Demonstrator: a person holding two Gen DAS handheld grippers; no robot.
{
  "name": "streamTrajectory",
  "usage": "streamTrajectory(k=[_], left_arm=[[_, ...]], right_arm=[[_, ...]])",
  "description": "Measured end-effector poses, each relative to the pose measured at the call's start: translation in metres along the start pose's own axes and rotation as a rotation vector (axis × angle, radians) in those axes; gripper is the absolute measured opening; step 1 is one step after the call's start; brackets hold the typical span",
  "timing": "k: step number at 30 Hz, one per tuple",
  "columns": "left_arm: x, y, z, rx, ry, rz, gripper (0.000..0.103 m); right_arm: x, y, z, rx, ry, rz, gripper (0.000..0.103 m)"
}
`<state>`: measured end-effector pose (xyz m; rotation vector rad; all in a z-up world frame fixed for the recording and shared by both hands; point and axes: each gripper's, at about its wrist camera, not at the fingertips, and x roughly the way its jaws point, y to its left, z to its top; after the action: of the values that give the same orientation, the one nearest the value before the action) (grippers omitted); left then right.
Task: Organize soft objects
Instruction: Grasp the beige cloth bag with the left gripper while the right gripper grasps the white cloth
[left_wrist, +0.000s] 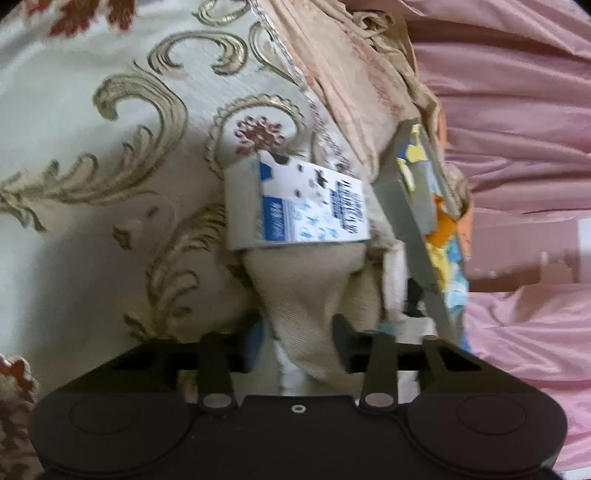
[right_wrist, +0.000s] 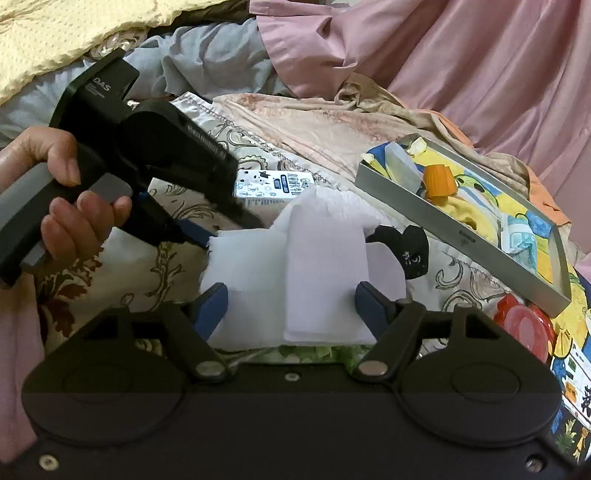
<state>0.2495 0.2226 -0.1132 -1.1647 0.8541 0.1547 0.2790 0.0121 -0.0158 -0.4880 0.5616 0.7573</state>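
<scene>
Tongs on folded white cloth, both sides

Hand (right_wrist: 70, 206) at far left of right wrist view grips the grey handle of the left tongs (right_wrist: 201, 236), which reach down to the left edge of the white cloth (right_wrist: 295, 273). In its own view the left tongs (left_wrist: 299, 332) are pinched on a bunched fold of that cloth (left_wrist: 314, 288), blue pads pressing it from both sides. Cloth lies on a cream bedspread (right_wrist: 177, 206) with gold scrolls, mid-frame. Small blue-and-white carton (right_wrist: 277, 184) sits just behind cloth. Right tongs (right_wrist: 291, 302) straddle the near part of the cloth, blue pads touching its two side edges, jaws fairly wide. Black heart patch (right_wrist: 402, 247) peeks out right of cloth. Further right, grey-rimmed tray (right_wrist: 458, 236) holds an orange piece (right_wrist: 437, 181) and small packets. Pink fabric (right_wrist: 480, 66) fills the background at right.
</scene>
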Motion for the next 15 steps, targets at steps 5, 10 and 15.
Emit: streamTrajectory(k=[5,10,15], left_arm=[[0.004,0.005,0.002,-0.020,0.011,-0.003,0.017],[0.000,-0.001,0.001,0.031,-0.016,-0.010,0.006],[-0.001,-0.006,0.000,0.055,-0.023,-0.016,0.001]], right_arm=[[-0.002,-0.001,-0.001,0.005,0.001,-0.003,0.065],[-0.005,-0.001,-0.001,0.010,0.001,-0.016,0.057],[-0.008,0.002,-0.003,-0.002,-0.005,-0.047,0.042]])
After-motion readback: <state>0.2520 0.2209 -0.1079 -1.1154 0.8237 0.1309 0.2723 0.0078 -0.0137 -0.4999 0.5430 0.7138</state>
